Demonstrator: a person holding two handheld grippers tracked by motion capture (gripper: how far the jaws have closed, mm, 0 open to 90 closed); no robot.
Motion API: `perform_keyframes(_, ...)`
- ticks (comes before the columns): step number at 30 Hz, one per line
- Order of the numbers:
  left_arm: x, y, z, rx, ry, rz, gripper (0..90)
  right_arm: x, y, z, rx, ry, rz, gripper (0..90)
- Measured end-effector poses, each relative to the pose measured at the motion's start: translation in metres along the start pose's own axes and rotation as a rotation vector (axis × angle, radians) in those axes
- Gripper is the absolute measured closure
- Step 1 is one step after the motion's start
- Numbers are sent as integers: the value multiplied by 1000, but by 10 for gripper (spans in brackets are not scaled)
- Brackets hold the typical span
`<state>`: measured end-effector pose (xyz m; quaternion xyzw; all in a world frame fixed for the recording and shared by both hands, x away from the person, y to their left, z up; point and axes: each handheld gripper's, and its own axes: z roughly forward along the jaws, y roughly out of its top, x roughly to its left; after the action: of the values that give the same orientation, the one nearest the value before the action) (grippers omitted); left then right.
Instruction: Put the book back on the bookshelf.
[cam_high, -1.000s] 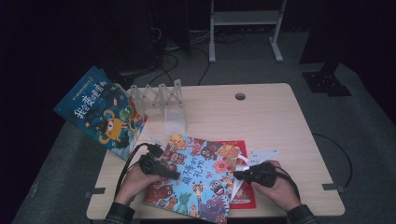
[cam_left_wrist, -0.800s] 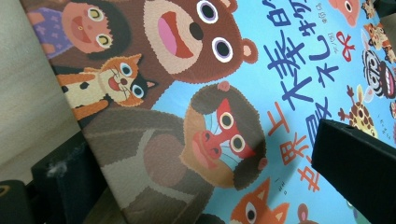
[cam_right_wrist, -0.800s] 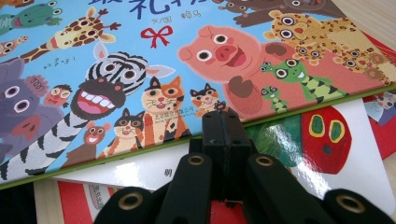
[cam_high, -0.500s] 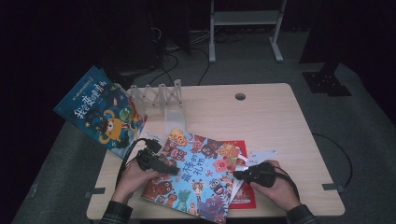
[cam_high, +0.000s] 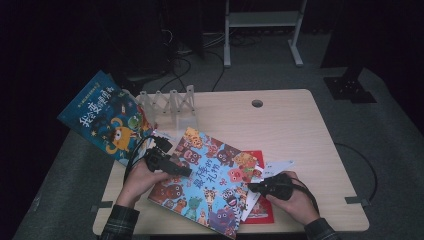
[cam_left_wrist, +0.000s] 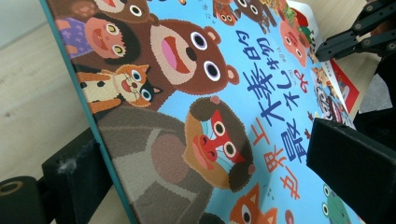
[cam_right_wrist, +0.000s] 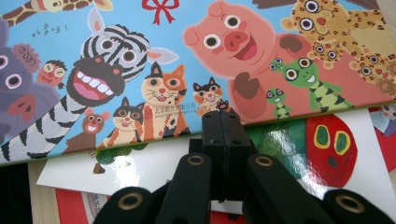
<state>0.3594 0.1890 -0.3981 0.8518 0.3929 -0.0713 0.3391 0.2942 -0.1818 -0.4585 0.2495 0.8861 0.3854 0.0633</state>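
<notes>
A blue picture book with cartoon animals on its cover lies tilted near the table's front, its left edge raised off the wood. My left gripper is shut on that left edge. In the left gripper view one jaw sits under the teal spine and the other on the cover. My right gripper is shut with nothing between its jaws. Its tips rest at the book's right edge, on a white caterpillar book underneath.
A second blue book leans off the table's left side beside a clear slotted book rack. A red book and the white book lie under the animal book. The wooden table has a cable hole.
My left gripper has risen with the book's left edge, so the book tilts more steeply. The right gripper has stayed where it was.
</notes>
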Motion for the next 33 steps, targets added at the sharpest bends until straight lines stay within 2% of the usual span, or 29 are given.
perform_keyframes(7,-6,16,-13,-10,8,34,54,2,3,3,2,11,0,896)
perform_keyframes(11,-7,25,-17,15,36,54,55,6,6,7,4,21,-15,896)
perform_keyframes(20,-9,42,-25,56,59,82,61,13,12,13,3,59,-34,896)
perform_keyframes(26,-14,54,-32,57,55,104,78,17,14,17,1,76,-43,896)
perform_keyframes(33,-23,68,-42,52,53,139,138,20,16,20,2,78,-54,896)
